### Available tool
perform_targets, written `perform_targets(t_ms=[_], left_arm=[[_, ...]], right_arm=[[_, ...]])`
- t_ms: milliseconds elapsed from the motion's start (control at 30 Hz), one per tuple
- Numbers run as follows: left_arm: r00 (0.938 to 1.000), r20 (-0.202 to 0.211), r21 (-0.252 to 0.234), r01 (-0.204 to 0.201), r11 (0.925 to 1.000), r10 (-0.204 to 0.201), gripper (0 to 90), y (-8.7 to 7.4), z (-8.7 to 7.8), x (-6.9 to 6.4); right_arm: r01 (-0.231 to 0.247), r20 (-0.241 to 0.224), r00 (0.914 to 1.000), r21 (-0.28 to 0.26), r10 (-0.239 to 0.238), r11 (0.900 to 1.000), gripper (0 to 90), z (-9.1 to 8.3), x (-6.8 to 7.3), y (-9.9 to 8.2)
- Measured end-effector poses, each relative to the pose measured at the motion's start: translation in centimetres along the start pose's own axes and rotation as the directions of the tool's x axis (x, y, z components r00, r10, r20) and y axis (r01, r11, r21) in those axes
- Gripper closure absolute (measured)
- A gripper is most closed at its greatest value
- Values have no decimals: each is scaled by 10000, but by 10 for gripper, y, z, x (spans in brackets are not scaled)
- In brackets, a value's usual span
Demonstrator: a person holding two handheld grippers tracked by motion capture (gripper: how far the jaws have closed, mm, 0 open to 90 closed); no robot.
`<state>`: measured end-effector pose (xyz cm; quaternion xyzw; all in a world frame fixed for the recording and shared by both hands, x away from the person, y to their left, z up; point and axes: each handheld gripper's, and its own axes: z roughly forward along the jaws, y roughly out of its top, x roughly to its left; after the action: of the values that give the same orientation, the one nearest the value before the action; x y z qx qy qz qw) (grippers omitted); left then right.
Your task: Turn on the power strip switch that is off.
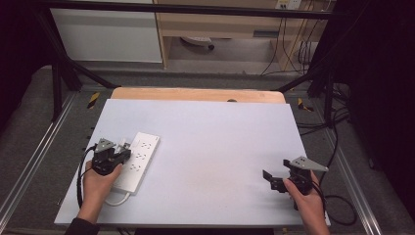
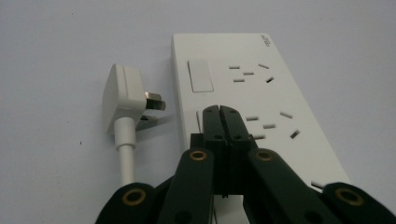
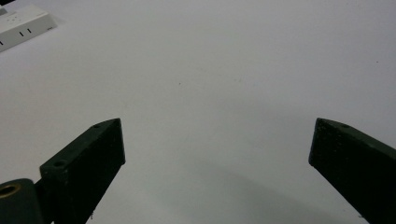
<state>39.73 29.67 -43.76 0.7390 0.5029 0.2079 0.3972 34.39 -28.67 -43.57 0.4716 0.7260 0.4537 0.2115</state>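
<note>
A white power strip [image 1: 138, 159] lies at the left of the pale table, seen close up in the left gripper view as the strip [image 2: 261, 93] with a rocker switch and several sockets. A white plug [image 2: 123, 95] on a white cord lies on its side just left of the strip, prongs toward it. My left gripper [image 2: 220, 111] hovers over the strip's near part with its jaws shut together and nothing between them. My right gripper [image 1: 272, 179] sits at the table's right front, and its jaws [image 3: 217, 135] stand wide open over bare surface.
The white table top [image 1: 215, 142] rests on a wooden board whose far edge shows. Black frame posts and cables stand around the table. A far corner of the power strip [image 3: 21, 25] appears at the top left of the right gripper view.
</note>
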Motion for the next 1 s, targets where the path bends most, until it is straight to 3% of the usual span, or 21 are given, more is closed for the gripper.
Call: perform_targets(t_ms=[1000], left_arm=[[9999, 118, -121, -75, 9999, 76, 900, 0, 0, -4]], right_arm=[[-3, -4, 10000, -75, 3, 10000, 40, -1, 0, 1]])
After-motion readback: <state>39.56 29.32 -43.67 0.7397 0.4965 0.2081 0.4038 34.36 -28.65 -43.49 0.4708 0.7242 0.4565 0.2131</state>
